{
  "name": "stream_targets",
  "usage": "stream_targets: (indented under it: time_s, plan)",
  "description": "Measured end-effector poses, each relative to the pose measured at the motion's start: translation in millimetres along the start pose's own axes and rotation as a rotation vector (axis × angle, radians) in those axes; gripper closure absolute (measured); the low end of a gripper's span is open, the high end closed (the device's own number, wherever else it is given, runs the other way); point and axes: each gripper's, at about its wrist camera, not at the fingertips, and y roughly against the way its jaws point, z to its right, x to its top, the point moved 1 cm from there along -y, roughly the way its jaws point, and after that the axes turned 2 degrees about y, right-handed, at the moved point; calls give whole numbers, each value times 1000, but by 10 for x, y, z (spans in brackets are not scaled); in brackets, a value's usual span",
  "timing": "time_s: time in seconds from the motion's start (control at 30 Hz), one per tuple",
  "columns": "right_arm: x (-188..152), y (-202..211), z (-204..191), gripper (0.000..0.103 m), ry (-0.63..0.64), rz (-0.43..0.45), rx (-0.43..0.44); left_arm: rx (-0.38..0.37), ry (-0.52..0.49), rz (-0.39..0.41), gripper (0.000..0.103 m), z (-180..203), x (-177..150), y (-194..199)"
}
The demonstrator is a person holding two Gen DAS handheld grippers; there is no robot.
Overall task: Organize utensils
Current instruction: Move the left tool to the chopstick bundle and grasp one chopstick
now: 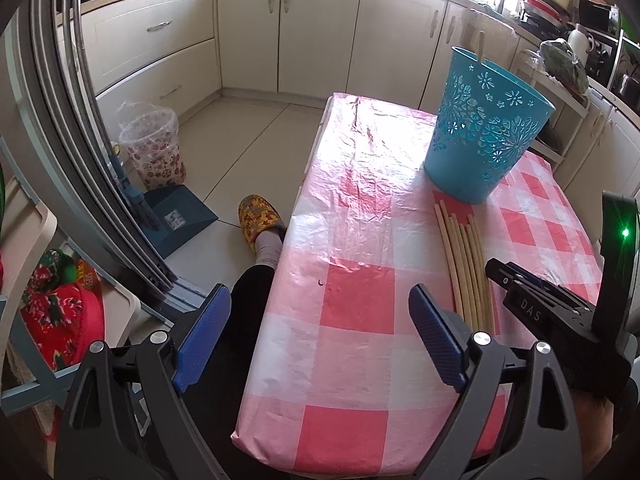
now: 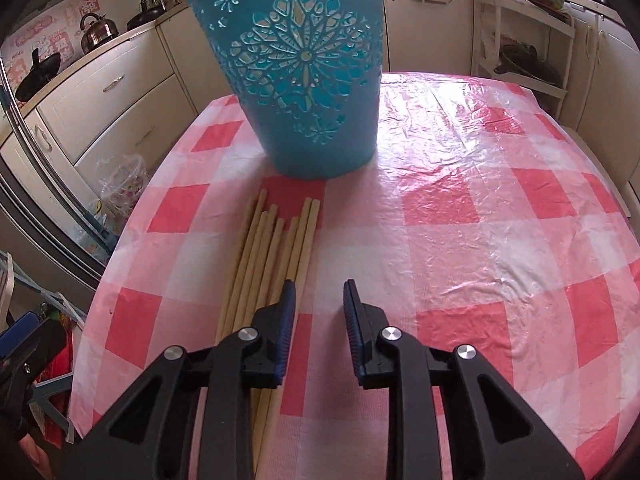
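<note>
A bundle of pale wooden chopsticks (image 2: 272, 248) lies flat on the pink-and-white checked tablecloth (image 2: 460, 200), tips toward a blue cut-out plastic basket (image 2: 304, 80) standing just beyond them at twelve o'clock. About seven sticks can be counted; one more stands inside the basket. The right gripper (image 2: 320, 292) hovers low over the bundle's right edge, jaws narrow with nothing clearly between them, its left finger over the outermost stick. The left gripper (image 1: 320, 312) hangs at the table's near-left edge, jaws wide and empty. The right gripper's body, at three o'clock in the left view, reads "DAS". A patterned slipper (image 1: 258, 220) sits on the floor at ten o'clock.
</note>
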Motion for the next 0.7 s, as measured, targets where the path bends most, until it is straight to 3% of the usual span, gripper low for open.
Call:
stream_targets:
  time_s: [0.2, 0.3, 0.4, 0.57, 0.7]
  plan:
    - [26, -6, 0, 82, -14, -8, 34, 2, -4, -21, 16, 40, 4, -91]
    - [24, -9, -26, 83, 22, -3, 2, 0, -5, -30, 16, 72, 24, -131]
    - [26, -21, 12, 94, 39, -17, -10, -8, -8, -35, 16, 139, 66, -170]
    - [-3, 27, 71, 95, 122, -33, -23, -38, -26, -66, 16, 366, 184, -381]
    - [-51, 75, 197, 96, 110, -36, 2, -56, -42, -94, 16, 595, 252, -593]
